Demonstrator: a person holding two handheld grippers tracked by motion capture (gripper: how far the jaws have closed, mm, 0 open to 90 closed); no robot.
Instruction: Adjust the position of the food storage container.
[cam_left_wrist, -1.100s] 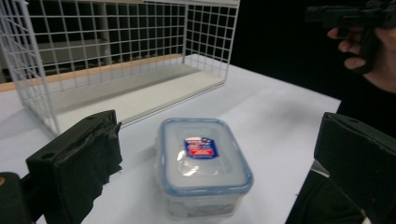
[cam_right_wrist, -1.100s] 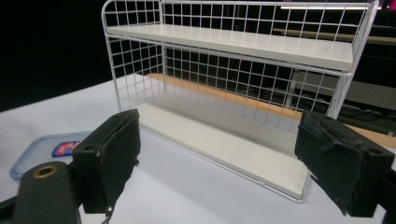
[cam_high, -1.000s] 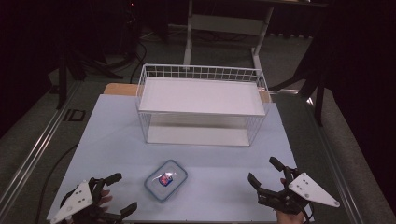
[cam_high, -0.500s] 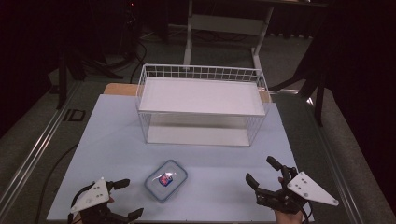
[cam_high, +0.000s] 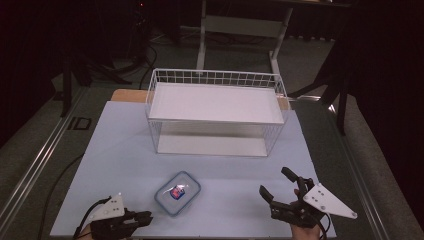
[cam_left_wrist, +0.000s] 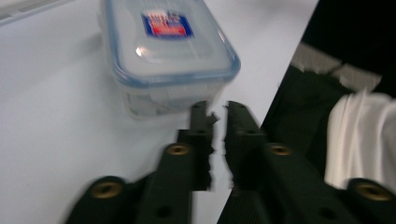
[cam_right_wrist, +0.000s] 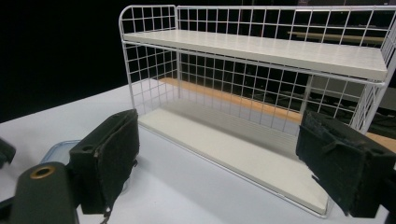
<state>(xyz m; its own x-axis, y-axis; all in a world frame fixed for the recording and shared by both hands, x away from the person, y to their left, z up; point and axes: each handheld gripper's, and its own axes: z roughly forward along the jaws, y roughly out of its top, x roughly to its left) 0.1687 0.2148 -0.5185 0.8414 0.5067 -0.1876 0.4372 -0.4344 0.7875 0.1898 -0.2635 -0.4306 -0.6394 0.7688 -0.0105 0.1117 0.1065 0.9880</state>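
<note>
A small clear food container (cam_high: 177, 193) with a blue-rimmed lid and a red-and-blue label sits flat on the pale surface (cam_high: 120, 150), near the front edge and a little left of centre. It stands alone — nothing touches it from above or from the sides.

The left gripper (cam_high: 145, 218) lies low at the near left corner of the surface, just beside the container's near left end. Its jaws have just been closing and now stand together with only a thin slit between them; nothing is caught in that slit. In the left gripper view the two black jaws point at the container's (cam_left_wrist: 166, 51) near short wall, their tips close in front of it, though the blur there does not let me say whether they touch it. A white cloth fold and a dark strap show at the right edge of that view, off the surface.

The right gripper (cam_high: 281, 186) is held at the near right, well apart from the container, its jaws spread wide and empty, with the grey three-cornered plate on top. In the right gripper view the pads stand far to either side, and between them is the white wire rack (cam_right_wrist: 261, 93).

That rack (cam_high: 216, 112) stands at the far middle of the surface — two white shelves, one above the other.
</note>
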